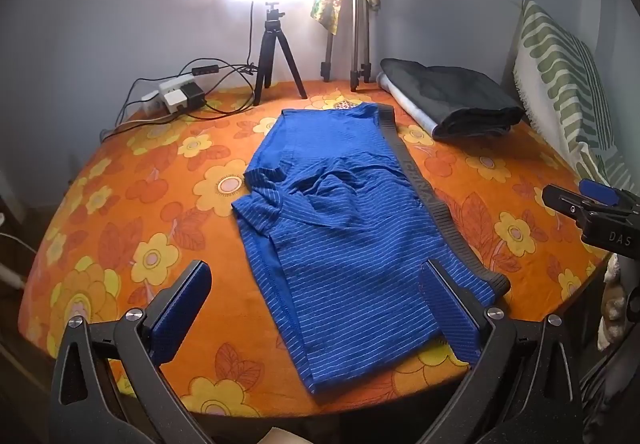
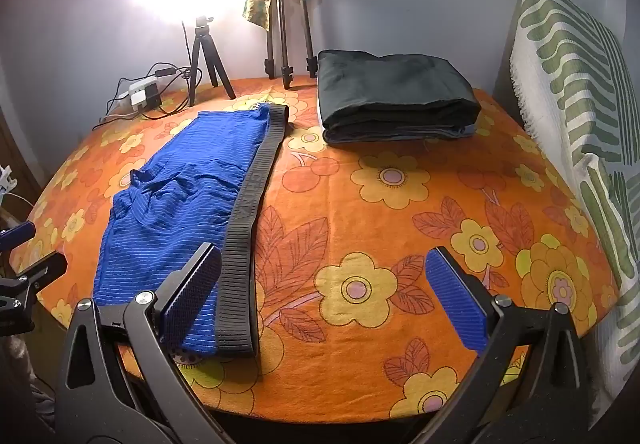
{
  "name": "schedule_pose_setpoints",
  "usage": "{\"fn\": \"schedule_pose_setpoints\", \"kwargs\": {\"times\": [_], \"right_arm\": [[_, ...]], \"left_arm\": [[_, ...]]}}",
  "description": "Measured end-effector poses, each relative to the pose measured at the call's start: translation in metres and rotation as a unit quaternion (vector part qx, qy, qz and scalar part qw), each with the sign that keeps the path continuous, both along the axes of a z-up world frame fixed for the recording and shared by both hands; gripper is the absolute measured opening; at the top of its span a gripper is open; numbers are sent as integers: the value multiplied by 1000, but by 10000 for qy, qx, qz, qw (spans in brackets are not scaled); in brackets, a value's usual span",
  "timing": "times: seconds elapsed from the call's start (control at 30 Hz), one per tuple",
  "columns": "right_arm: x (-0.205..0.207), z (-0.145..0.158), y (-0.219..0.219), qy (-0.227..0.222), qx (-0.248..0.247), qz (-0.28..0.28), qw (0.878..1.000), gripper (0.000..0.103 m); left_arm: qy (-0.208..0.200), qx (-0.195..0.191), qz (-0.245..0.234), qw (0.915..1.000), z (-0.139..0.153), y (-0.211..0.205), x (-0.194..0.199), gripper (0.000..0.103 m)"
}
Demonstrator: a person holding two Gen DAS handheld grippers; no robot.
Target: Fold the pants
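Your left gripper [image 1: 316,308] hangs over the near end of the blue striped pants [image 1: 340,212], its fingers [image 1: 180,308] spread as wide as they go and holding nothing; the right-hand pad sits just above the cloth by the near waistband corner, though you cannot tell from this view whether it touches. The pants lie flat on the orange flowered counter [image 1: 120,204], left of centre, running away from you, with the dark waistband [image 2: 248,212] along their right edge and a rumpled patch in the middle. Your right gripper [image 2: 324,296] hovers just right of that waistband over bare cloth cover, equally wide open and empty. A folded dark garment [image 2: 396,96] rests well apart at the far right. By the look of it, no fold is begun: you are at the approach. The next move likely calls for pinching two corners of one edge, closing firmly on the fabric, then carrying it across evenly.
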State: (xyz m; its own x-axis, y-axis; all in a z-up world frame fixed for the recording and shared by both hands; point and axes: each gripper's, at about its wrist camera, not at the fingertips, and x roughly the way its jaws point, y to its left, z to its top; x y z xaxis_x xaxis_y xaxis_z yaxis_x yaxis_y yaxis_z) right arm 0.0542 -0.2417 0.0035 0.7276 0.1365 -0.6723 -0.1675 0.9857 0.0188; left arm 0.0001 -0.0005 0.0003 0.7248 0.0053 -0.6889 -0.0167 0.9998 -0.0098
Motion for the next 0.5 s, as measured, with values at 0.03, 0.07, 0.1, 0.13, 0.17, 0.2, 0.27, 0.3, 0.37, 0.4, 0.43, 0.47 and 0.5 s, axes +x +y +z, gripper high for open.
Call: {"fn": "schedule_pose_setpoints", "kwargs": {"times": [0.03,0.07,0.1,0.13,0.17,0.2,0.27,0.3,0.37,0.4,0.43,0.47,0.5], "right_arm": [[0,0,0,-9,-4,3,10000,103],[0,0,0,-1,-2,2,10000,103],[0,0,0,-1,-5,-1,10000,103],[0,0,0,-7,-16,-3,10000,103],[0,0,0,-7,-19,-9,10000,103],[0,0,0,-5,-16,-9,10000,103],[0,0,0,-5,-18,-6,10000,103],[-1,0,0,-6,-19,-6,10000,103],[0,0,0,-5,-27,1,10000,103],[-1,0,0,-11,-24,0,10000,103],[-1,0,0,-15,-33,2,10000,103],[-1,0,1,-17,-35,3,10000,103],[-1,0,1,-18,-35,2,10000,103]], "left_arm": [[-8,4,4,10000,1,0,1,103],[1,-4,0,10000,1,1,1,103],[3,-12,0,10000,1,1,1,103],[8,-15,0,10000,0,1,2,103],[11,-17,3,10000,0,1,2,103],[15,-23,5,10000,0,1,3,103],[24,-36,4,10000,-1,2,5,103],[26,-37,1,10000,-2,1,6,103],[-4,4,-9,10000,0,0,0,103],[-6,8,-13,10000,0,0,0,103],[-8,15,-15,10000,0,1,0,103],[-4,2,3,10000,0,1,0,103],[-3,2,4,10000,0,1,0,103]]}}
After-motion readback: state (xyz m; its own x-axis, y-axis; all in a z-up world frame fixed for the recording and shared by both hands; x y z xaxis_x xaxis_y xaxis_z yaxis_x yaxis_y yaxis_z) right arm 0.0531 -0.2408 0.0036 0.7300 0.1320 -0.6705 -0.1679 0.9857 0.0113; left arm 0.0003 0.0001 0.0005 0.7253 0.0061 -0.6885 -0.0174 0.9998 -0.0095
